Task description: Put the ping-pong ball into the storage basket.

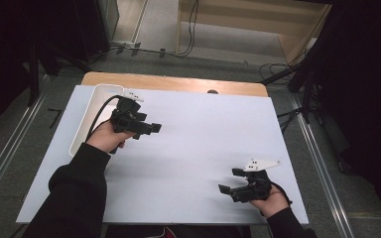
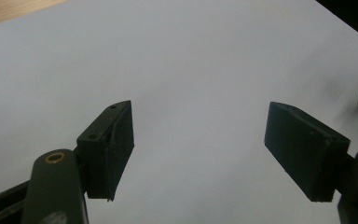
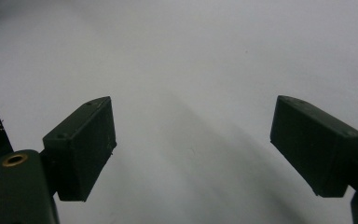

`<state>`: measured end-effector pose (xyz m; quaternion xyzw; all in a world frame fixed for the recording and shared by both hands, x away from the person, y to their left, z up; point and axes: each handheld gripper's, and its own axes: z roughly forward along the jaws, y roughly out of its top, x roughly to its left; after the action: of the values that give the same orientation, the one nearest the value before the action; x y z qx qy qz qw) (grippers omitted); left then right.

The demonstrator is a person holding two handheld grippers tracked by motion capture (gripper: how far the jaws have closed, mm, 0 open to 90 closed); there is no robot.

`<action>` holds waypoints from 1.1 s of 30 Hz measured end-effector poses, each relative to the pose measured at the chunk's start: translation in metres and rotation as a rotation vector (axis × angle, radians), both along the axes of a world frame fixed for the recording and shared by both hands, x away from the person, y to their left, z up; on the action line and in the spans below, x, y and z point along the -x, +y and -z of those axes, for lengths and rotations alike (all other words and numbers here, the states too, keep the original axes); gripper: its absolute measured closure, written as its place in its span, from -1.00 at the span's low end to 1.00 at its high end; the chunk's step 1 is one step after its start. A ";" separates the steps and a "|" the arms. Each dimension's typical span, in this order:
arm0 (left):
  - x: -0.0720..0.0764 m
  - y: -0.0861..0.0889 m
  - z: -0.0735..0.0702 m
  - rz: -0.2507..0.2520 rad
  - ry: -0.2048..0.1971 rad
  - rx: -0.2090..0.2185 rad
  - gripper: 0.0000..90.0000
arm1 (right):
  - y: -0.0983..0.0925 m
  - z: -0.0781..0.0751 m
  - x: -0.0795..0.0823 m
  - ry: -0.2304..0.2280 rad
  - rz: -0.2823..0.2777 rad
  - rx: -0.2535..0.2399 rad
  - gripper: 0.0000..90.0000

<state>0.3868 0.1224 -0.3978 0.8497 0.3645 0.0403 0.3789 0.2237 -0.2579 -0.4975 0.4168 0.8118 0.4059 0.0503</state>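
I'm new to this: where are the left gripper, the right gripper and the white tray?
left gripper (image 1: 151,128), high view, between its jaw tips.
right gripper (image 1: 230,180), high view, between its jaw tips.
white tray (image 1: 82,126), high view, its left rim.

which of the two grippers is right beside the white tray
The left gripper, held at the far left of the table next to the white tray. The right gripper sits near the front right edge, far from it.

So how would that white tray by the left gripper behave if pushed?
The white tray looks shallow and thin-walled, so probably light. It lies flat on the smooth white board, so it would likely slide rather than tip. It may flex if gripped by its rim.
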 end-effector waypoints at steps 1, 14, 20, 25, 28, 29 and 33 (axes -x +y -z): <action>0.001 0.000 0.000 0.000 0.001 0.005 -0.45 | 0.000 0.000 0.000 -0.001 0.001 0.002 -0.71; 0.015 0.001 0.009 0.024 -0.004 0.004 -0.45 | 0.000 0.000 0.000 0.000 0.001 0.001 -0.71; 0.022 0.003 0.012 0.028 -0.010 0.010 -0.45 | 0.000 0.000 0.000 -0.001 0.001 0.001 -0.71; 0.028 0.004 0.015 0.033 -0.018 0.011 -0.45 | 0.000 0.000 0.000 -0.001 0.001 0.004 -0.71; 0.032 0.004 0.016 0.043 -0.028 0.011 -0.45 | 0.000 0.000 0.000 -0.001 0.001 0.004 -0.71; 0.034 0.004 0.017 0.045 -0.031 0.011 -0.45 | 0.000 0.000 0.000 -0.001 0.001 0.004 -0.71; 0.038 0.004 0.020 0.055 -0.051 0.010 -0.45 | 0.000 0.000 0.000 0.000 0.000 0.004 -0.71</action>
<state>0.3490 0.1267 -0.4178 0.8561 0.3314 0.0496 0.3934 0.2236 -0.2580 -0.4976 0.4166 0.8126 0.4044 0.0511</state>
